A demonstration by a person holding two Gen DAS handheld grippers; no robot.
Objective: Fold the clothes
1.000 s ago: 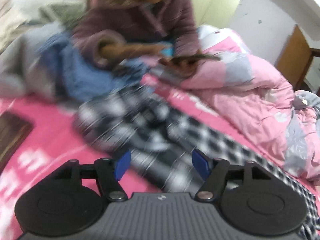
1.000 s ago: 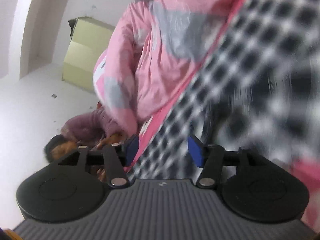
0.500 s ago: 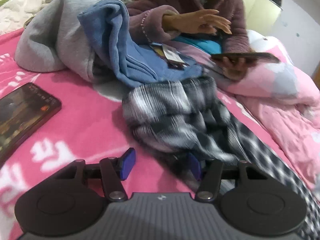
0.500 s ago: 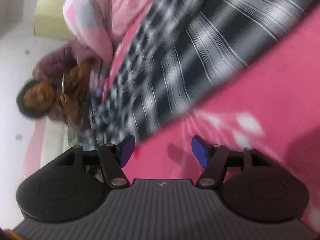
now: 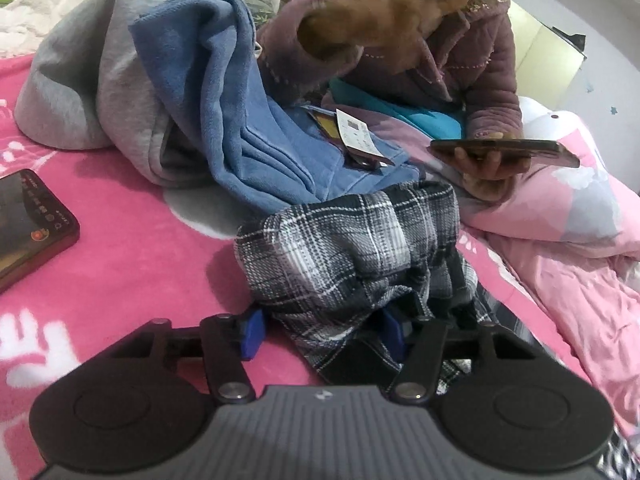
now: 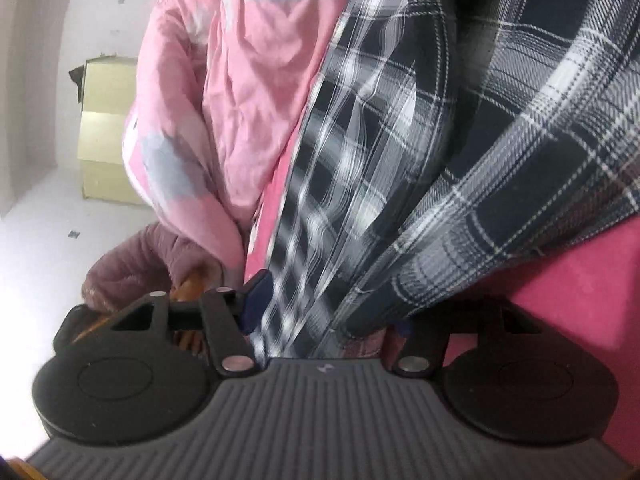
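A black-and-white plaid shirt (image 5: 352, 248) lies bunched on the pink bedspread (image 5: 132, 248). My left gripper (image 5: 322, 334) is low over its near edge. The jaws are closing with a fold of plaid between the blue pads (image 5: 250, 334), and the right pad is partly hidden by cloth. In the right wrist view the plaid shirt (image 6: 460, 140) fills the frame. It runs down between the jaws of my right gripper (image 6: 328, 312), which are also closing. Its left pad (image 6: 256, 304) touches the cloth and the other is covered.
A grey garment (image 5: 80, 80) and a blue one (image 5: 224, 92) are heaped behind the shirt. A phone (image 5: 28, 220) lies at left. A person in a purple jacket (image 5: 460, 52) sits at the back holding a phone (image 5: 504, 150). A pink quilt (image 5: 580, 240) fills the right side.
Both grippers have dropped toward the shirt. Plaid cloth now sits between the left jaws, which have narrowed. The right view has swung from bare pink bedspread to cloth between its jaws.
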